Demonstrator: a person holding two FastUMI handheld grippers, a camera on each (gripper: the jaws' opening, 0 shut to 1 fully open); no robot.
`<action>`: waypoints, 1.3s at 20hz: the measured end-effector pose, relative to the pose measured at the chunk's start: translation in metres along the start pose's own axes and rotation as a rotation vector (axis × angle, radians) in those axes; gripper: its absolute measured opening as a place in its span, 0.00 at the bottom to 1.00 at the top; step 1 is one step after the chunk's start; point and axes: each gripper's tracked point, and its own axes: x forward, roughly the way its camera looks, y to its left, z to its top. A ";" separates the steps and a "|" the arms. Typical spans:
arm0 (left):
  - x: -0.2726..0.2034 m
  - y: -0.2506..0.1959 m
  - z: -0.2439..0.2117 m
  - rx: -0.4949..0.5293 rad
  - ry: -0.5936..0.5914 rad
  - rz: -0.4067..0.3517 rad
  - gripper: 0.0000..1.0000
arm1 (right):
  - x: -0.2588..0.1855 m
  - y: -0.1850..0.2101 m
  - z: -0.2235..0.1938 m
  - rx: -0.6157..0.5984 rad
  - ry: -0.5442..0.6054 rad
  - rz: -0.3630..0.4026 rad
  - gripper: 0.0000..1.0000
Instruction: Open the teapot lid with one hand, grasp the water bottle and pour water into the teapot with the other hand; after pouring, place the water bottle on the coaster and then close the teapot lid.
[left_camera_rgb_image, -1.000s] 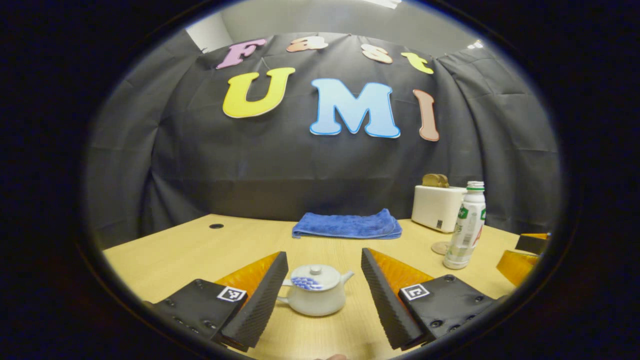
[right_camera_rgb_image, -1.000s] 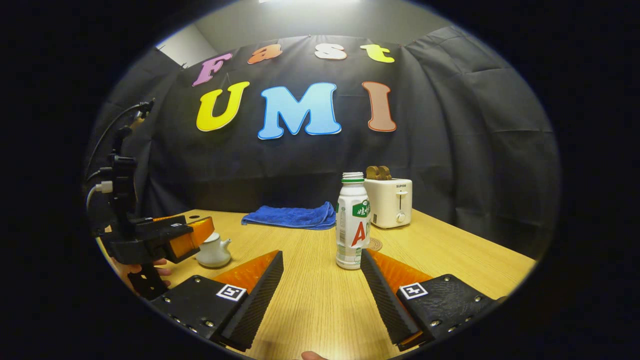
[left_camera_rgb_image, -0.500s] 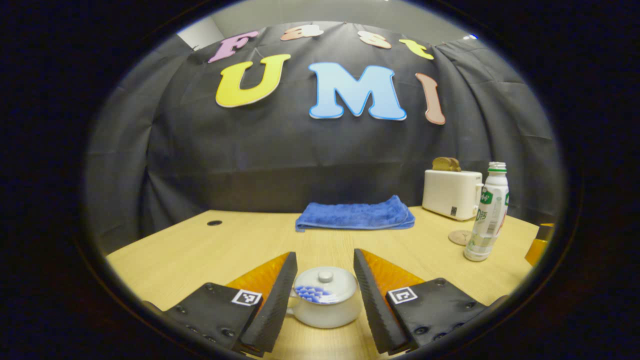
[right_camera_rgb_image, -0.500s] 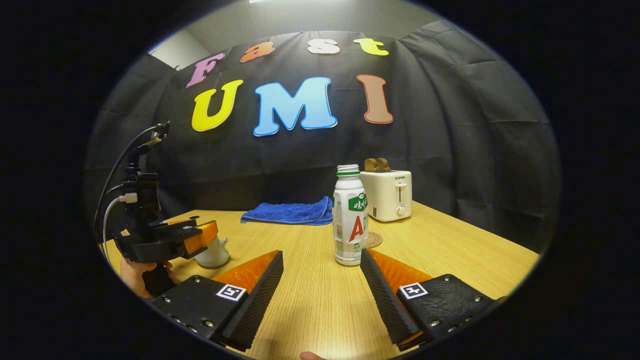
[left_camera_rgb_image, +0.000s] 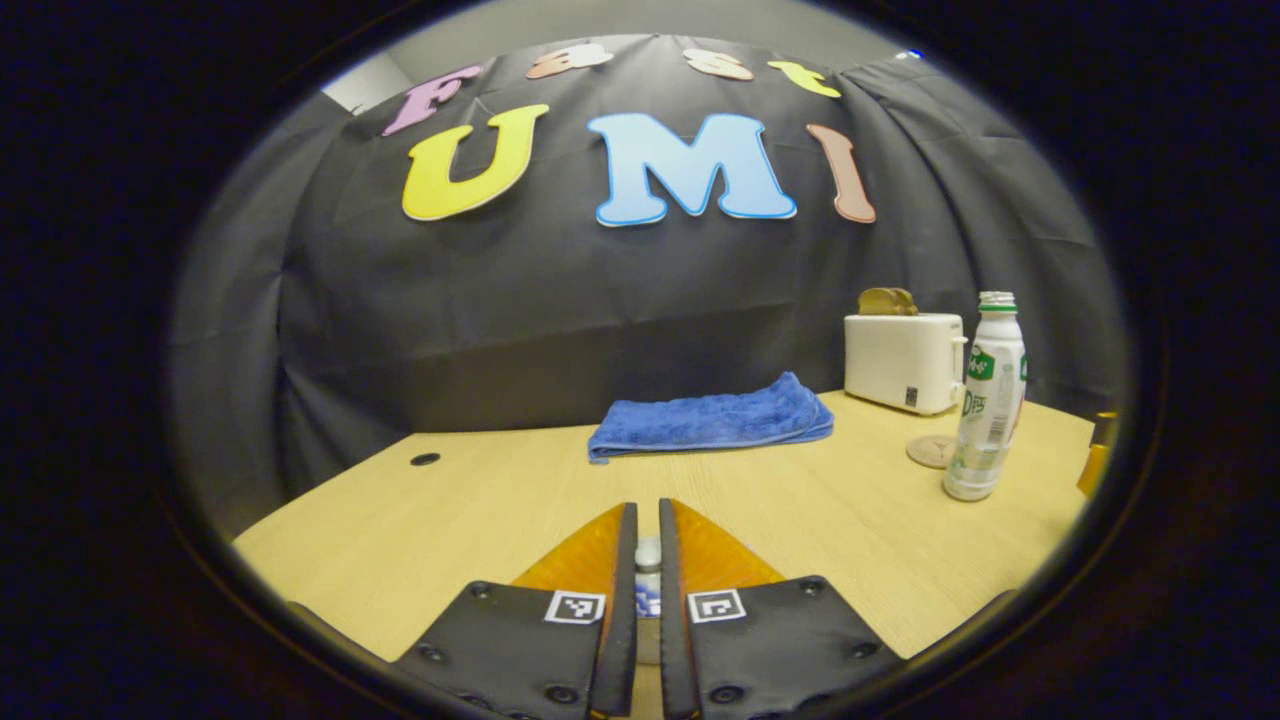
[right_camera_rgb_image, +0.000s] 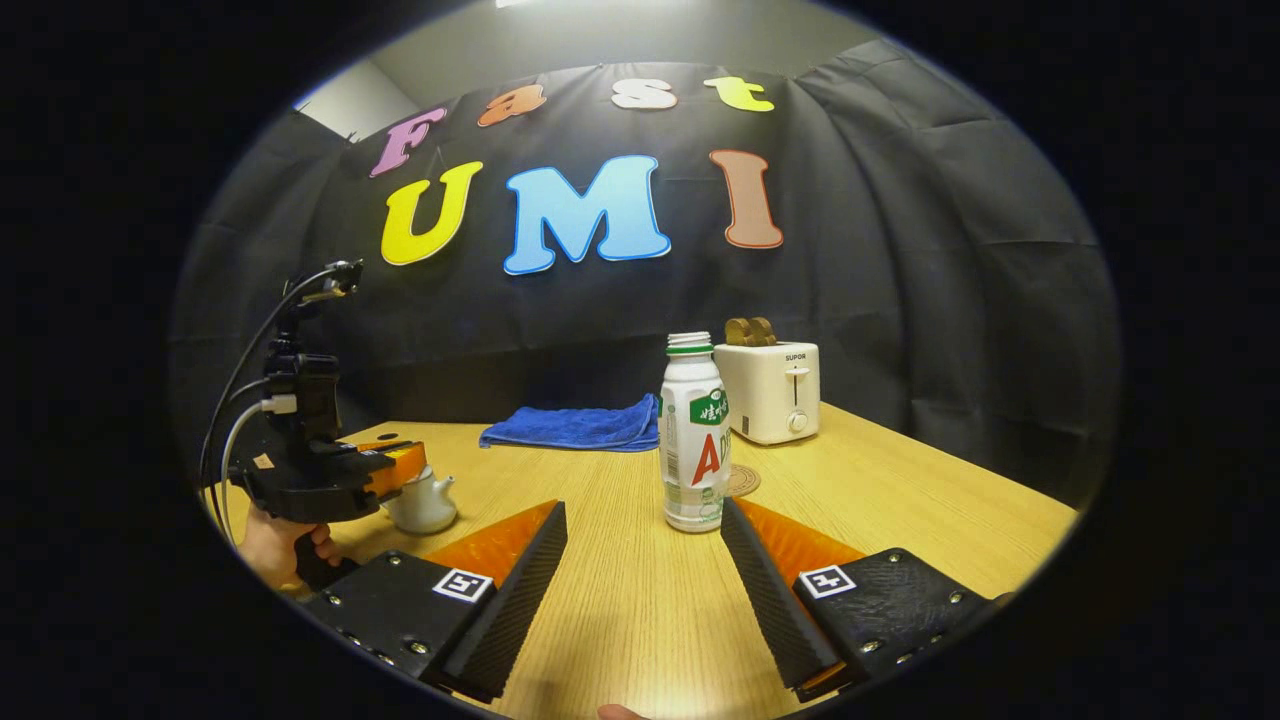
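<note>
Two grippers work over a wooden table (right_camera_rgb_image: 900, 510). In the left gripper view, the left gripper (left_camera_rgb_image: 640, 590) has its fingers drawn almost together, with only a narrow slit between them. The knob (left_camera_rgb_image: 647, 550) of the teapot lid sits in that slit, and a bit of blue pattern shows just below it; whether both fingers actually press on the knob cannot be told. In the right gripper view the same gripper, held by a hand (right_camera_rgb_image: 275, 545), sits low over the teapot (right_camera_rgb_image: 425, 505) at the table's left side, covering its top; the spout points right.

The right gripper (right_camera_rgb_image: 645, 590) has its fingers spread wide and holds nothing. The bottle (right_camera_rgb_image: 693, 445) stands upright on the table ahead of it, uncapped, just beside the tip of the right-hand finger but not between the two. The coaster (right_camera_rgb_image: 745, 482) lies flat just behind the bottle, bare, near the toaster (right_camera_rgb_image: 768, 390) with toast (right_camera_rgb_image: 750, 331) in its slots. A folded blue towel (right_camera_rgb_image: 575, 425) lies at the far edge by the wall.
</note>
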 end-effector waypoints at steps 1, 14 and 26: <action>-0.001 0.001 0.004 -0.026 -0.011 -0.010 0.21 | 0.000 -0.002 0.001 -0.011 -0.003 -0.005 0.95; -0.043 -0.024 0.050 -0.030 -0.180 -0.116 0.16 | 0.057 -0.039 0.033 -0.107 -0.085 -0.058 0.95; -0.046 -0.023 0.049 -0.043 -0.179 -0.134 0.20 | 0.135 -0.059 0.022 -0.183 0.008 -0.085 0.93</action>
